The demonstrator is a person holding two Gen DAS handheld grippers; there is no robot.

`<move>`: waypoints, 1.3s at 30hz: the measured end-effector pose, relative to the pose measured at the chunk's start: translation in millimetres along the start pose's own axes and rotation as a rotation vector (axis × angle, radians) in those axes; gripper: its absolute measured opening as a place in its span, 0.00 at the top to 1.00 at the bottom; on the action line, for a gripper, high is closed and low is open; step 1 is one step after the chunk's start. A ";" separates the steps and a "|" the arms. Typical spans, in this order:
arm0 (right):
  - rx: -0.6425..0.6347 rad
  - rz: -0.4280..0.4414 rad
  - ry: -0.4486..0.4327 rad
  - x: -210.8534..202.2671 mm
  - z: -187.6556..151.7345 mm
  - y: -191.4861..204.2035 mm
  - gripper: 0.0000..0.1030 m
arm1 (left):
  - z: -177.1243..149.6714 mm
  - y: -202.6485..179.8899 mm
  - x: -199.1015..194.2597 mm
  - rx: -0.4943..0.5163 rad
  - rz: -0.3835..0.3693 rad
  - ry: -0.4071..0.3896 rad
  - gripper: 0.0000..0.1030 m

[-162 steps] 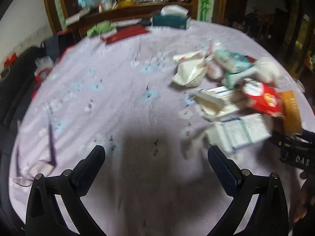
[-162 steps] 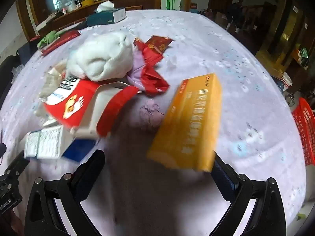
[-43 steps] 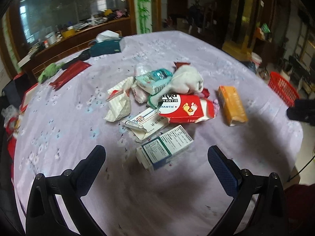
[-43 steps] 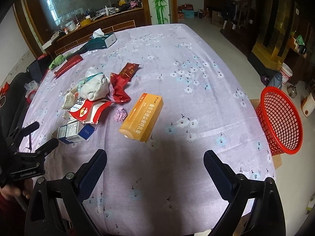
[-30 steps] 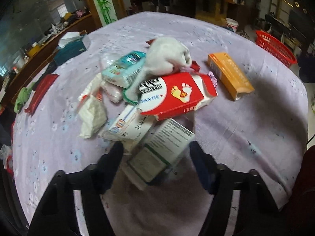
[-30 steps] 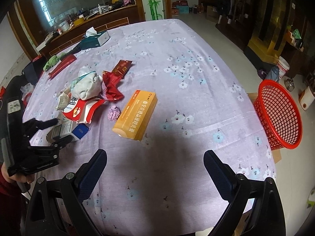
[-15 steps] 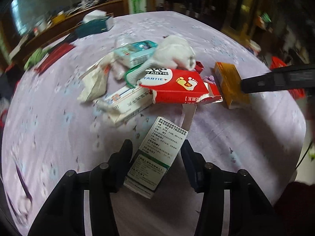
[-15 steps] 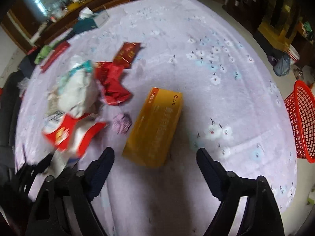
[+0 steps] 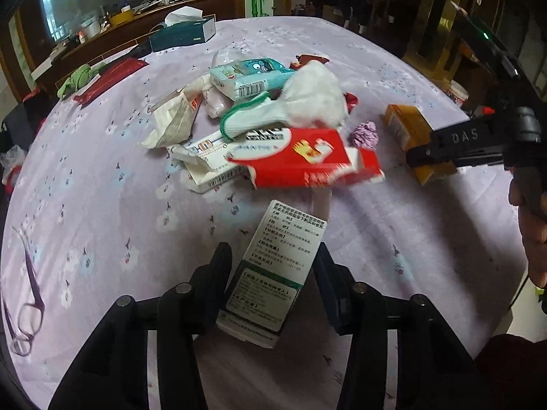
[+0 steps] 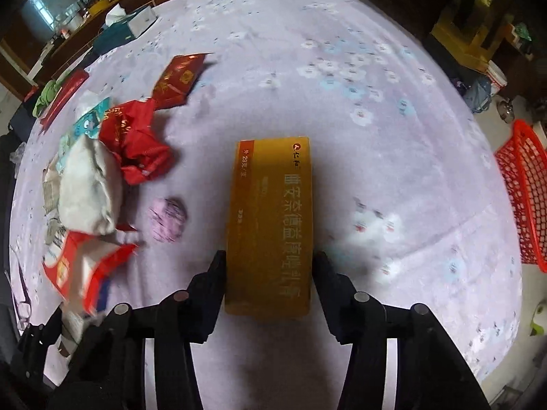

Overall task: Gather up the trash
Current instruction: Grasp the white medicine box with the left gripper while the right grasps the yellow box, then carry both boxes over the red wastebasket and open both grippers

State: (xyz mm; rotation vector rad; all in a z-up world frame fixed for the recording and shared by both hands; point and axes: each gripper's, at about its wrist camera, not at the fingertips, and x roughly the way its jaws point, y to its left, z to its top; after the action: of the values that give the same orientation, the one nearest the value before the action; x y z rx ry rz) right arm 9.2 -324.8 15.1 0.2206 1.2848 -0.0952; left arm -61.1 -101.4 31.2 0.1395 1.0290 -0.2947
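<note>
My left gripper [image 9: 271, 259] is shut on a white and green medicine box [image 9: 283, 242], held just above the purple flowered tablecloth [image 9: 102, 188]. Beyond it lies a trash pile: a red carton [image 9: 307, 157], a white sock [image 9: 307, 99], a teal tissue pack [image 9: 249, 75] and a purple crumpled ball [image 9: 365, 133]. My right gripper [image 10: 269, 263] is shut on the near end of an orange box [image 10: 270, 205], one finger pressed against each long side. The box still lies on the cloth. A red wrapper [image 10: 136, 140] and a red envelope [image 10: 177, 78] lie to its left.
A red mesh basket [image 10: 523, 198] stands on the floor past the table's right edge. A teal tissue box [image 9: 184, 30] and a red packet [image 9: 109, 78] sit at the far side. Spectacles [image 9: 24, 314] lie near the left edge. A hand [image 9: 533, 225] holds the right gripper.
The left gripper closed on the white medicine box and raised it from the pile's edge. The right gripper came down from high above the table and closed around the orange box.
</note>
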 end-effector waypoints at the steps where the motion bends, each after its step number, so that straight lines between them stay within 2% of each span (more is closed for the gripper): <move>1: 0.004 0.011 -0.008 -4.4 -4.1 -4.7 0.50 | -2.1 -0.5 -1.9 -0.004 -0.003 -0.003 0.58; 6: -0.017 0.050 -0.085 -34.8 -31.4 -16.1 0.50 | -8.1 -8.4 -17.9 -0.003 -0.034 -0.044 0.66; 12: -0.079 0.094 -0.143 -58.1 -58.0 -12.5 0.51 | -5.1 -24.4 -30.7 0.015 -0.059 -0.087 0.68; 18: -0.086 0.100 -0.176 -69.2 -67.5 -20.8 0.51 | -0.4 -44.2 -41.0 0.038 -0.082 -0.116 0.69; 26: -0.033 0.117 -0.194 -84.6 -71.2 -53.8 0.51 | 12.6 -73.4 -54.1 0.081 -0.117 -0.160 0.69; 32: 0.052 0.126 -0.227 -102.4 -69.0 -94.1 0.51 | 30.9 -100.6 -60.9 0.130 -0.137 -0.182 0.69; 39: 0.195 0.113 -0.266 -124.3 -70.6 -164.2 0.50 | 62.2 -154.9 -61.8 0.211 -0.203 -0.194 0.68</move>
State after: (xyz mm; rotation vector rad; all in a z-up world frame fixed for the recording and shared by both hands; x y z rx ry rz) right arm -123.9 -476.1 97.4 0.4335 0.9960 -0.1483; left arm -87.0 -253.6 119.7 0.1931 0.8187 -0.5904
